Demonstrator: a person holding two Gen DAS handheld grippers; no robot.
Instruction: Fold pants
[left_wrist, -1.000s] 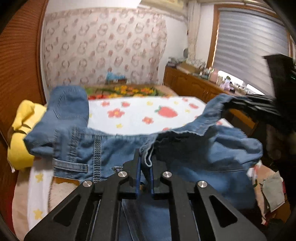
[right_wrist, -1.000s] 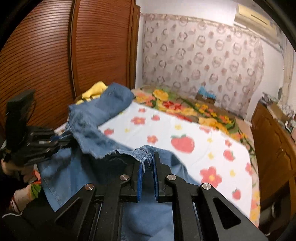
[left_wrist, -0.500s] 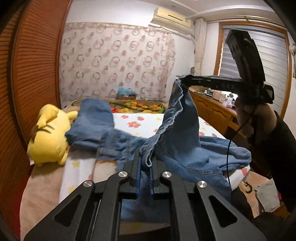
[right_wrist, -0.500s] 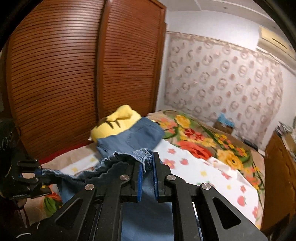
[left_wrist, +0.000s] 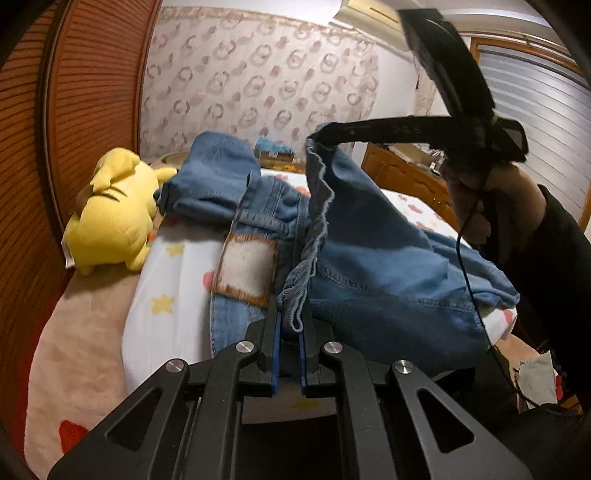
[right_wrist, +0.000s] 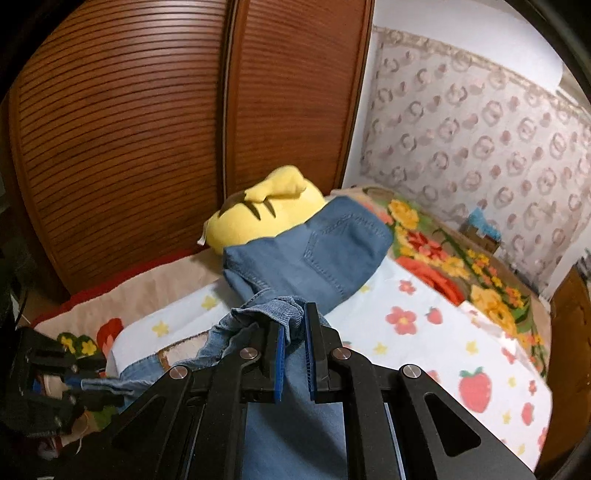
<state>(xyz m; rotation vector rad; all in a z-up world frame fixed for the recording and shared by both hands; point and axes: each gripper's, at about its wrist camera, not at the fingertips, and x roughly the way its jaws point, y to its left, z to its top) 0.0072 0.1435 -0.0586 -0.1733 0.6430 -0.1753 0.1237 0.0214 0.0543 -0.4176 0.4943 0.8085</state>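
Left gripper: clenched on frayed denim hem at fingertips.
Right gripper: clamped on a bunched hem edge, raised.
Pants: draped ahead of both tongs across bed; soft, heavyish, limp; likely best held at hems or waistband.
Plush toy: beyond, left of left tongs.

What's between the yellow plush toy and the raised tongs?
In the left wrist view, the jeans' bunched leg lies between the yellow plush toy and the right tongs.
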